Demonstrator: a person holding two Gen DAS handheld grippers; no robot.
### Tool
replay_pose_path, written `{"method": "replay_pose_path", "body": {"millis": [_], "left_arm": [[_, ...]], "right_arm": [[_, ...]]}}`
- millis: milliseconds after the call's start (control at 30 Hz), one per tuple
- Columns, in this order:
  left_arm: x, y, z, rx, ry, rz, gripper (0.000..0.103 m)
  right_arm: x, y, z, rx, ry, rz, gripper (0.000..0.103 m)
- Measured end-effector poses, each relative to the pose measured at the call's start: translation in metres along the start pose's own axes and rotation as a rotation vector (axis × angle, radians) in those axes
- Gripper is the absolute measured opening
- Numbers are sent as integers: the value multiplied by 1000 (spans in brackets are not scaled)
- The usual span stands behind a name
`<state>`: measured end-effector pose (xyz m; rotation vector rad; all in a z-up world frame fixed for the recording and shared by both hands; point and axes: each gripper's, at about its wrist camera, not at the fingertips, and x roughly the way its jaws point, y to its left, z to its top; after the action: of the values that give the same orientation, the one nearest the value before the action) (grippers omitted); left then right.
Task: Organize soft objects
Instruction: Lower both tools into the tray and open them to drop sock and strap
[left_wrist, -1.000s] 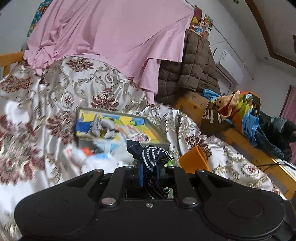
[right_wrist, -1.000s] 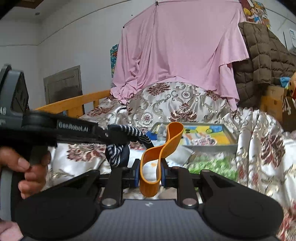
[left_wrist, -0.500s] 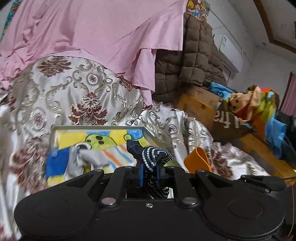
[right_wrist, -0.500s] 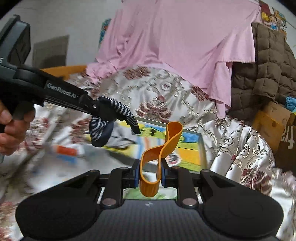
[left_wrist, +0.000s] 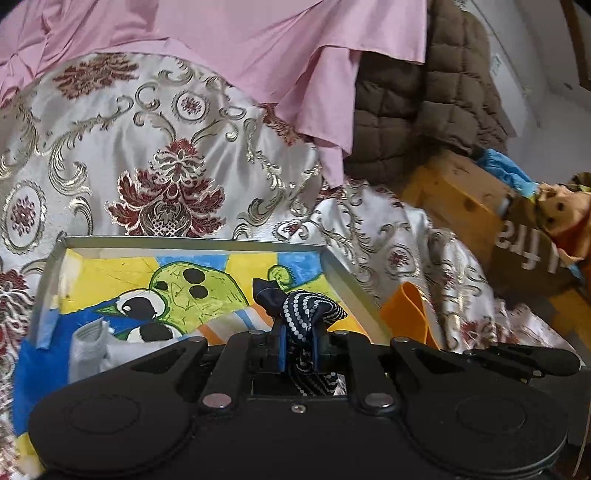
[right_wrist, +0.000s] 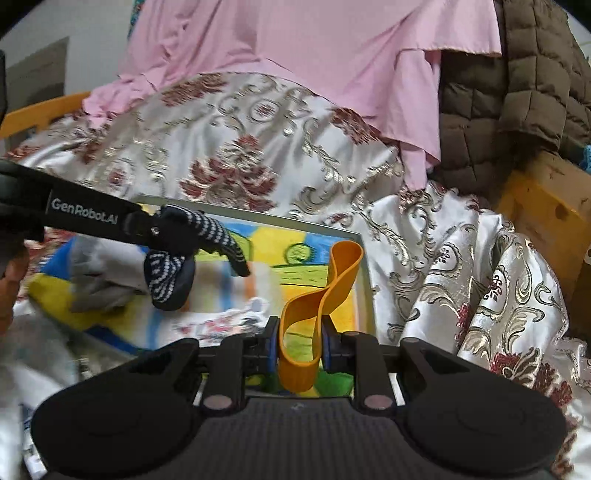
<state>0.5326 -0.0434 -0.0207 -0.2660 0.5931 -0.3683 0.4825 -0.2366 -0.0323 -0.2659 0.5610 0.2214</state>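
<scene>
With a grey cloth (left_wrist: 92, 350) already in the tray (left_wrist: 192, 243), the left gripper (left_wrist: 298, 345) grasps a sock (left_wrist: 306, 310) and the right gripper (right_wrist: 298, 349) an orange band (right_wrist: 321, 295), both undeposited, the band toward 3 o'clock.

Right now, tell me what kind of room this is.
Most likely a bedroom at home. A floral satin bedspread lies over a wooden bed frame, a pink sheet and a brown quilted coat are heaped behind it, and a shallow tray with a cartoon picture sits on the bed.

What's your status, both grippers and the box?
Left gripper shut on navy dotted sock. Right gripper shut on orange band. Both over the open cartoon-lined box; grey sock already inside. Nothing blocking.
</scene>
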Motion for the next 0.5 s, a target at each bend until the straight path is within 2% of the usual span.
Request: {"method": "replay_pose_path", "body": {"millis": [200,500], "left_arm": [[24,-2,-5,10,24,8,14],[37,12,-16,-40,93,19,14]], "right_arm": [[23,-3,-2,-33,31,-35,24],[35,15,-3,-91,75,-45,29]]}}
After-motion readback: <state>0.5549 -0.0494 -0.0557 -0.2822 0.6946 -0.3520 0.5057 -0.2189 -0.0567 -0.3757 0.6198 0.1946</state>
